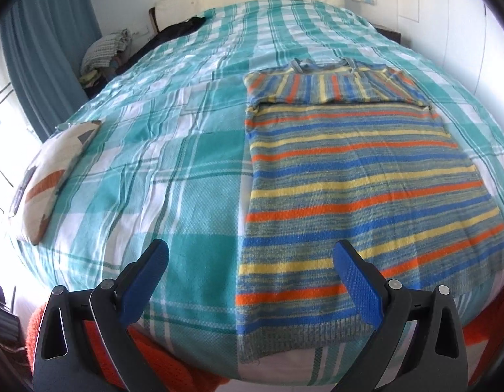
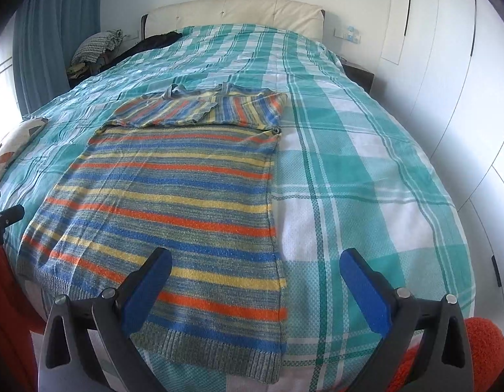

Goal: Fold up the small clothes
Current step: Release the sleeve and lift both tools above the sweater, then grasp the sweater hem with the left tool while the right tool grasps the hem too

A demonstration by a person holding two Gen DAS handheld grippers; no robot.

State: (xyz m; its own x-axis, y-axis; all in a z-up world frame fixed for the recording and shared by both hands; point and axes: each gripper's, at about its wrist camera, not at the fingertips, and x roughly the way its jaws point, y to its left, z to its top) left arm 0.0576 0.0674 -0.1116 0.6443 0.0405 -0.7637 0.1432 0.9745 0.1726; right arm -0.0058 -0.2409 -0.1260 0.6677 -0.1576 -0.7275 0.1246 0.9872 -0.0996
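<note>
1. One striped knitted sweater (image 1: 366, 176) lies flat on the bed, on a teal-and-white plaid bedspread (image 1: 173, 170); its bands run orange, blue, yellow and grey-green across the body.
2. Both sleeves are folded in across the chest at the far end, so their stripes run lengthwise there, and the grey neckline points toward the cream headboard (image 2: 239, 13).
3. The ribbed grey hem (image 2: 216, 349) sits nearest, just short of the bed's foot edge.
4. In the left wrist view the left tongs (image 1: 250, 282) hang above the hem with fingers wide apart, holding nothing; the sweater's left side edge falls between them.
5. In the right wrist view the right tongs (image 2: 255, 289) are likewise spread and empty, straddling the sweater's right side edge.
6. Bare bedspread stretches wide on both sides of the garment and beyond its collar.
7. A patterned cushion (image 1: 53, 176) rests at the bed's left edge, well apart from the sweater; a dark garment (image 2: 154, 40) lies near the headboard.
</note>
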